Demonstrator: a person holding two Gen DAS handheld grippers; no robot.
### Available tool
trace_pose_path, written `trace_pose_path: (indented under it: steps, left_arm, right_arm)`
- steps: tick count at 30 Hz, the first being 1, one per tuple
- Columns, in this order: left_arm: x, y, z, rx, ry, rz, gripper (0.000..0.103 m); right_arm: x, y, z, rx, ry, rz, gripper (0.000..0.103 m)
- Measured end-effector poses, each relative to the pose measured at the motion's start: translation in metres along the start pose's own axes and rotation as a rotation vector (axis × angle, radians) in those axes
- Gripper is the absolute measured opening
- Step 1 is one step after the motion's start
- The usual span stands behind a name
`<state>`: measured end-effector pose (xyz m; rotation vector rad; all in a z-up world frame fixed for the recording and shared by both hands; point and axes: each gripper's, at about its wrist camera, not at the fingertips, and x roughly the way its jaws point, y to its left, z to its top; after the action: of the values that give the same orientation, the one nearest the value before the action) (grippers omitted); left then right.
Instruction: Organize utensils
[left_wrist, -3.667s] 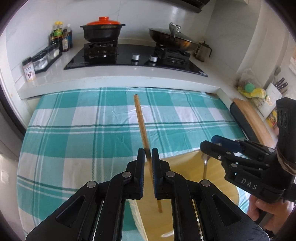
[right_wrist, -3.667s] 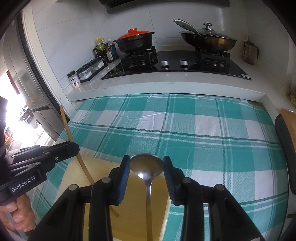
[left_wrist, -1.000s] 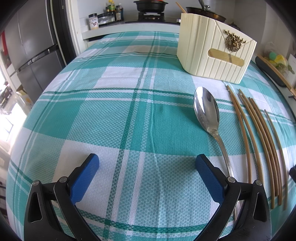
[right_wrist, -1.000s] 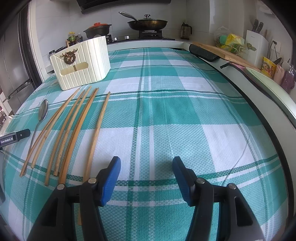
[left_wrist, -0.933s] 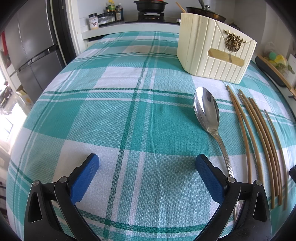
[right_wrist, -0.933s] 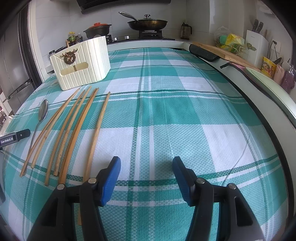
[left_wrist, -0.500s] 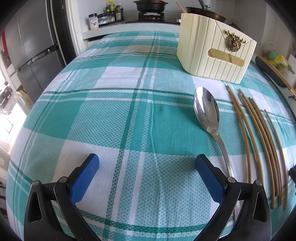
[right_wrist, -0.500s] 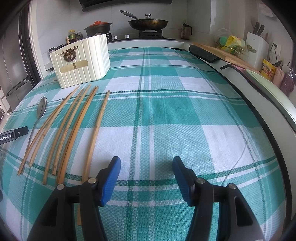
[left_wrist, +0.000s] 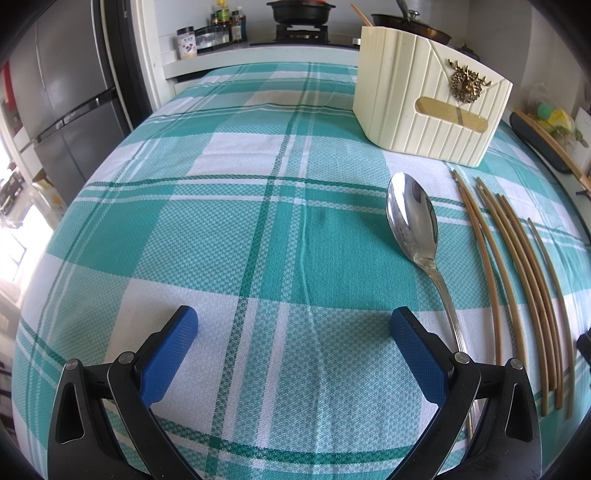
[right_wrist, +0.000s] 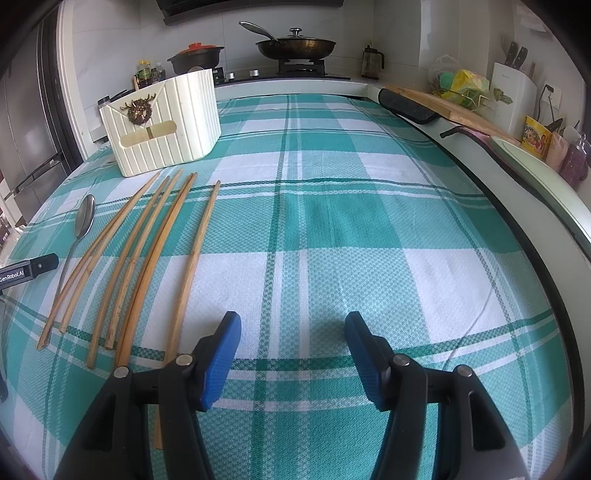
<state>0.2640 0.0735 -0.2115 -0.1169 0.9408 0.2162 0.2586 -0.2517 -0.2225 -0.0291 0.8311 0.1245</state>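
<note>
A metal spoon (left_wrist: 413, 225) lies on the checked cloth, bowl pointing away, just right of my left gripper (left_wrist: 291, 332), which is open and empty. Several wooden chopsticks (left_wrist: 517, 280) lie side by side right of the spoon. A cream ribbed utensil holder (left_wrist: 428, 99) stands beyond them. In the right wrist view the chopsticks (right_wrist: 147, 254), spoon (right_wrist: 83, 218) and holder (right_wrist: 162, 122) lie left of my right gripper (right_wrist: 291, 332), which is open and empty. The nearest chopstick runs under its left finger (right_wrist: 221, 350).
The teal and white checked cloth (right_wrist: 351, 221) covers the table. A stove with pots (right_wrist: 295, 46) stands at the back. A cutting board (right_wrist: 439, 101) and knife block (right_wrist: 513, 96) line the right counter. A fridge (left_wrist: 62, 107) stands at the left.
Earlier each gripper held a utensil over the holder: left a chopstick, right the spoon. Over the last second only the right wrist view has shifted slightly; both grippers stay open.
</note>
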Motion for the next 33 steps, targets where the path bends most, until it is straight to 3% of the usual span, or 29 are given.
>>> trace_pose_path:
  steps: [16, 23, 27, 30, 33]
  left_arm:
    - [0.000, 0.000, 0.000, 0.000, 0.000, 0.000, 0.103]
    - [-0.001, -0.001, 0.000, 0.000, 0.000, 0.000, 0.103]
    - [-0.001, 0.000, 0.000, 0.000, 0.000, 0.000, 0.103]
    - [-0.001, 0.000, 0.000, 0.001, 0.000, 0.001, 0.103]
    - [-0.001, 0.000, 0.000, 0.000, 0.000, 0.000, 0.103]
  right_arm:
    - [0.000, 0.001, 0.002, -0.003, 0.005, 0.010, 0.061]
    - [0.017, 0.026, 0.039, -0.041, 0.077, 0.213, 0.059]
    - [0.036, 0.052, 0.052, -0.150, 0.136, 0.239, 0.037]
    - [0.041, 0.066, 0.055, -0.255, 0.120, 0.157, 0.022]
    - [0.041, 0.061, 0.056, -0.240, 0.114, 0.118, 0.015]
